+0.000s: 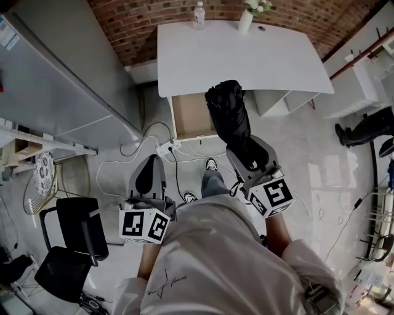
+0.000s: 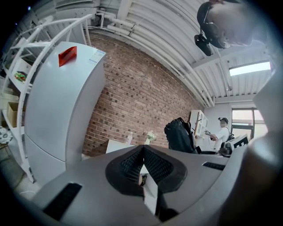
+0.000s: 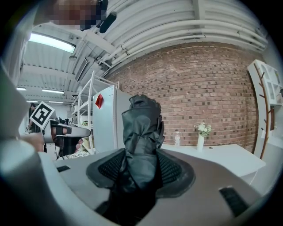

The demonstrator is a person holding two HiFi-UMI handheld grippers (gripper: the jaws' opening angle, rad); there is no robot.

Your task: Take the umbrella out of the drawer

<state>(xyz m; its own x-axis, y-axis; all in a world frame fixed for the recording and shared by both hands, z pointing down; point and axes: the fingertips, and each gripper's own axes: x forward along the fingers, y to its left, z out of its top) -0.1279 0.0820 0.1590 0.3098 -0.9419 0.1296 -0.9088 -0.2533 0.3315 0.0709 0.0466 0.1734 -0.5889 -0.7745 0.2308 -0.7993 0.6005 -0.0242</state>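
Here, left of the desk (image 1: 246, 61), a smooth grey fridge (image 1: 55, 86) is seen with a red tag (image 2: 67, 55) near its top; the print on its label is too small to be read. In front of the desk's left end the left gripper (image 1: 149, 167) is held, its ribbed black pads pressed together with nothing between them. A cube with black-and-white square markers is carried on each gripper.

Under the desk's left part the drawer (image 1: 188, 117) is pulled open and its pale wooden inside is shown. Above the drawer's right side, against the desk's front edge, the umbrella (image 1: 229, 114) is held raised. It is folded, black and matte, its fabric creased and bundled into a short, thick roll. Its lower end is pinched between the textured pads of the right gripper (image 1: 247, 152).

At the desk's far edge, by the red brick wall (image 1: 295, 15), a clear plastic bottle (image 1: 199, 15) and a slim white vase (image 1: 245, 21) with pale flowers are set. The desk top is white and flat.
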